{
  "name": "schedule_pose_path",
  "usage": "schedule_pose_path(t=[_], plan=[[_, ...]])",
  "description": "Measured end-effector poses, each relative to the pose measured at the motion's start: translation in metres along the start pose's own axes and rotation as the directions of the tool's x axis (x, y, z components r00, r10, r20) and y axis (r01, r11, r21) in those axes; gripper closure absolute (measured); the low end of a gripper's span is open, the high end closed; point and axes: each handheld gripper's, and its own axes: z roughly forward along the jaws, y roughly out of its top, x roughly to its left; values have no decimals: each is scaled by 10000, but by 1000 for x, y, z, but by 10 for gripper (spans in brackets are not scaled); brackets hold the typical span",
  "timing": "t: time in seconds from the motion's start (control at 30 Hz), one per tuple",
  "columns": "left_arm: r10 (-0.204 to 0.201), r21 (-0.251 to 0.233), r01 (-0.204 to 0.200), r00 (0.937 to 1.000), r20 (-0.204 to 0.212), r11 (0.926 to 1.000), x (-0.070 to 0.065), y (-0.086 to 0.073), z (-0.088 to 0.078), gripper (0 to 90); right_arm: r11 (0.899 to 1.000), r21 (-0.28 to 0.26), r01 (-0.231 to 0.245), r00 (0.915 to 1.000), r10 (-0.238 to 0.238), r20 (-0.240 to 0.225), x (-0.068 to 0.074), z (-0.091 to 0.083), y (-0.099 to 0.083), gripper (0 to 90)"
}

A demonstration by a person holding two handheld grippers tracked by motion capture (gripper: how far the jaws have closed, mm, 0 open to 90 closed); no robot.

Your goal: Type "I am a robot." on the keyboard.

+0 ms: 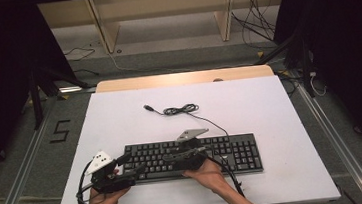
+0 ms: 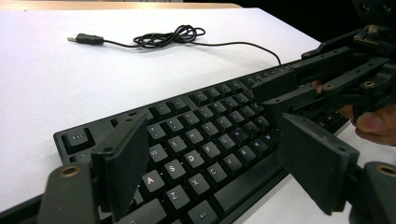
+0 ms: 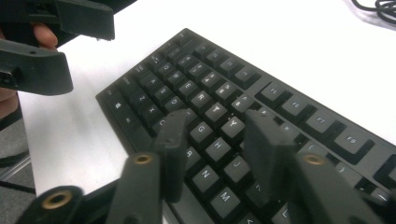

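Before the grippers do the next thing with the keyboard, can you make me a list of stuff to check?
1. Keyboard lies flat on the white table: ok.
2. Left gripper open, nothing between its jaws, over the left-end letter keys: ok.
3. Right gripper open with nothing held, over the middle keys: ok. Whether its tips touch a key: cannot tell.
4. The two grippers are apart from each other, though close: ok.
5. Cable lies coiled behind the keyboard, away from both grippers: ok.
6. USB plug lies loose on the table, plugged into nothing: not ok if the keyboard should work.
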Motion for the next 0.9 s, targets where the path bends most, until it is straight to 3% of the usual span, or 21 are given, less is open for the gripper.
schedule_pose_path(t=[0.53,0.9], plan=[[21,-19,-21,10000,-15,10000,0,0,0,245,9996,-138,-250,9993,254,264,-16,-16,3,450],[16,-22,-16,10000,-12,10000,0,0,0,245,9997,-153,-189,9974,199,689,-24,-22,2,767]])
